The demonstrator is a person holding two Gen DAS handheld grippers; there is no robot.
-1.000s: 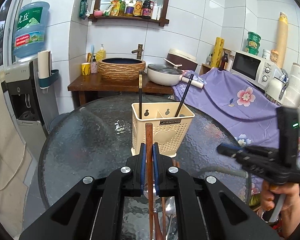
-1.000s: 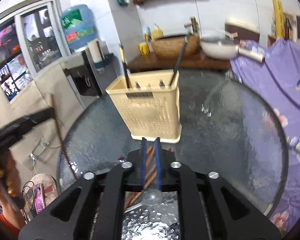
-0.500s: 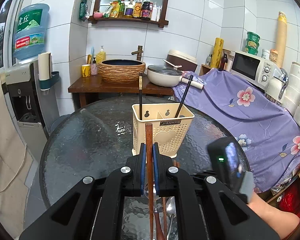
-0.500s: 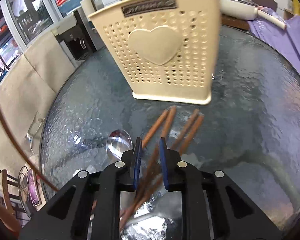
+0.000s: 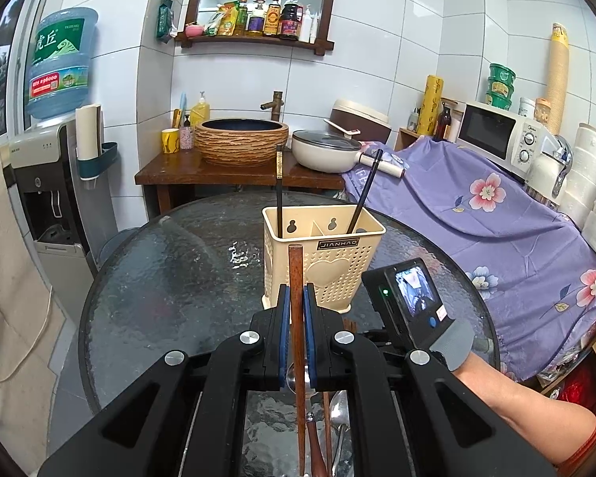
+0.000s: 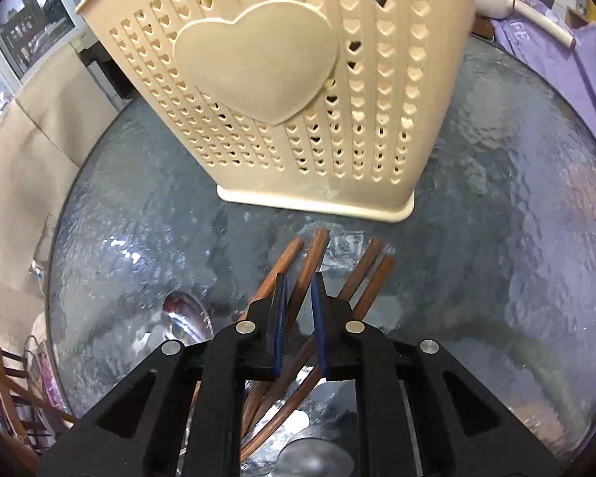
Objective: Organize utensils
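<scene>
Glass table [image 6: 516,238] — left gripper [image 5: 294,298] clamps one chopstick [image 5: 296,274]; right gripper [image 6: 298,282], closing, straddles another chopstick [image 6: 312,254] unpinched. Risk: neighbouring sticks caught — double pick.

A black label reading "JIANHAO" sits on the near top edge of the cream utensil holder [image 5: 322,262] at the centre of the glass table. At far left, the blue water bottle [image 5: 61,61] on the dispenser bears the large white Chinese characters "虎丘" on a green label, with a red band of print below too small to read. Labels on the shelf bottles [image 5: 272,18], the stacked green tubs and the microwave at right cannot be read.
</scene>
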